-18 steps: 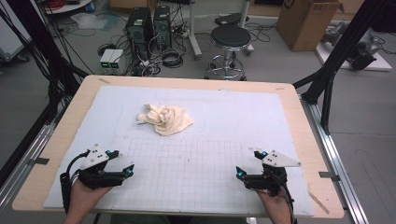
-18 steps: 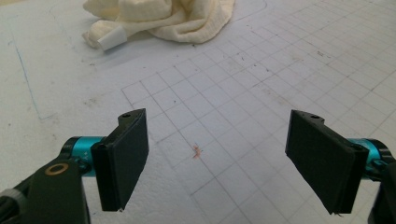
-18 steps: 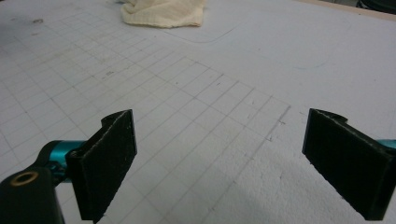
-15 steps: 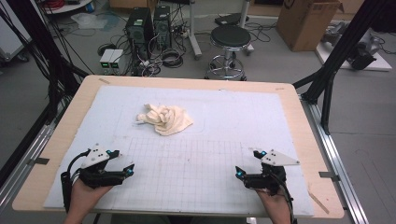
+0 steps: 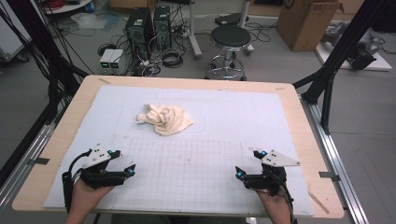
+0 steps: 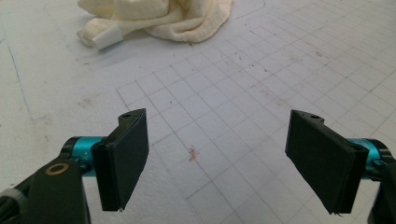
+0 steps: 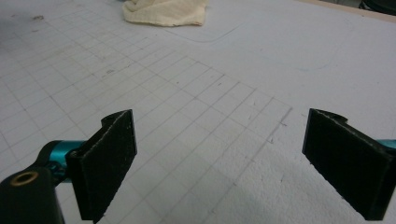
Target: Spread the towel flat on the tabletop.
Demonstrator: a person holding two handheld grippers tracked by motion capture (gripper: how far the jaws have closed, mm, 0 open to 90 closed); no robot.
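Ahead of both grippers, toward the far side of the mat, the cream towel point(image 5: 164, 119) lies in a crumpled heap, untouched as far as I can see. I hold the left gripper point(image 5: 122, 172) low over the near left part of the white gridded mat point(image 5: 196, 163), jaws spread wide with nothing between them; in the left gripper view only bare grid squares and a small reddish mark point(image 6: 192, 154) sit between the pads. The towel lies well forward of this gripper and slightly to its left, a white label point(image 6: 107, 38) showing at the near edge of the heap.

The right gripper point(image 5: 246, 175) is likewise spread and empty over the near right part of the mat. From it, the towel is well ahead and off to the left.

Assessment: I judge the work on the towel not yet begun. No corner is lifted, no edge drawn flat, no fold made. Remaining, in my judgement: bring both grippers forward to the heap, find an edge or corner, and take hold. Everything is still to do.
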